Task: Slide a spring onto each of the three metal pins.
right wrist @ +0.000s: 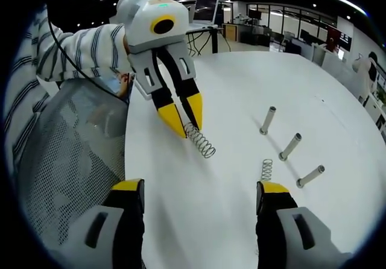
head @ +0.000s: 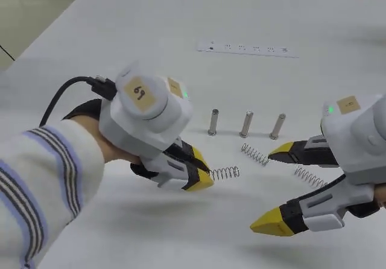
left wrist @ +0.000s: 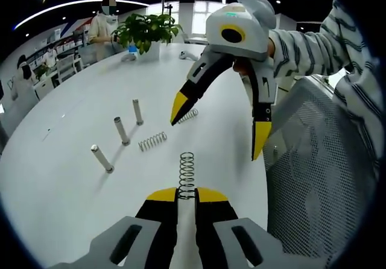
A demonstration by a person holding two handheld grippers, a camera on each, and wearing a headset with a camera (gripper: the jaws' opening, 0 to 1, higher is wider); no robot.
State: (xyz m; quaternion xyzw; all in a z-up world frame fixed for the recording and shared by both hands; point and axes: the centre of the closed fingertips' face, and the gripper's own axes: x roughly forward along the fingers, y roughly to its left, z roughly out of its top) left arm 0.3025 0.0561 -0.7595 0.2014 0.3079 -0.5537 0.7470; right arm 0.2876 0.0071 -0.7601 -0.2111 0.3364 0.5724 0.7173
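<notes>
Pinching one end of a spring (head: 225, 173) with the left gripper (head: 204, 180), jaws pressed together on it. Lying flat on the table (head: 120, 28), long way running left to right, free end pointing right, away from the jaws. Just past it on the far side, three metal pins (head: 246, 124) standing straight up in a row, all bare, with the left pin (head: 213, 122) nearest. Probably needs tipping up so the free end sits over that pin's top. Right gripper (head: 265, 189) spread wide, holding nothing, close to two more springs (head: 254, 154) lying on the right.
</notes>
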